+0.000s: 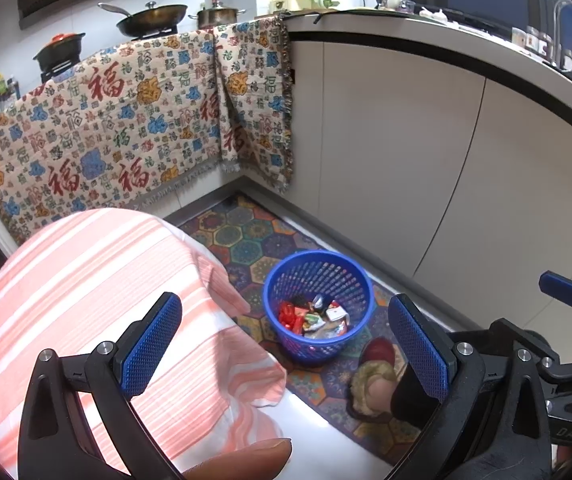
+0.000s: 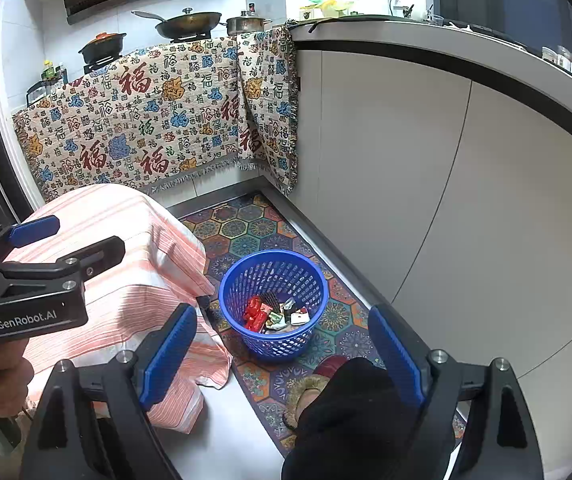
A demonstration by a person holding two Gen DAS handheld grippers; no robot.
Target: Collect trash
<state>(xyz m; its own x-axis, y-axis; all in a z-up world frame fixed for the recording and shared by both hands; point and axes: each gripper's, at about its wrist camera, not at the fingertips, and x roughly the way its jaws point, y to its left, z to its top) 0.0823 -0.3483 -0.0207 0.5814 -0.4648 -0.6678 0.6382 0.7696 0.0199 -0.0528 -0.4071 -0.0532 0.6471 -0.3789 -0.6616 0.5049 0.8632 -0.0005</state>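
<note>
A blue mesh basket [image 1: 309,350] [image 2: 274,346] stands on the floor mat, holding red and mixed wrappers [image 1: 309,316] [image 2: 272,314]. My left gripper [image 1: 286,346] hovers above and short of it, jaws wide apart and empty. Its left finger hangs over a table draped in orange-striped cloth [image 1: 86,300] [image 2: 134,264]. My right gripper [image 2: 282,358] is likewise open and empty, the basket showing between its fingers from above. Each gripper appears in the other's view: the right gripper [image 1: 553,304] at the right edge, the left gripper [image 2: 70,240] over the striped cloth.
A person's foot in a slipper [image 1: 373,380] [image 2: 309,388] and a dark trouser leg [image 2: 349,420] stand beside the basket on the hexagon-patterned mat [image 2: 254,232]. White cabinet doors [image 2: 405,180] run along the right. A patterned cloth [image 1: 126,128] hangs over the stove counter behind.
</note>
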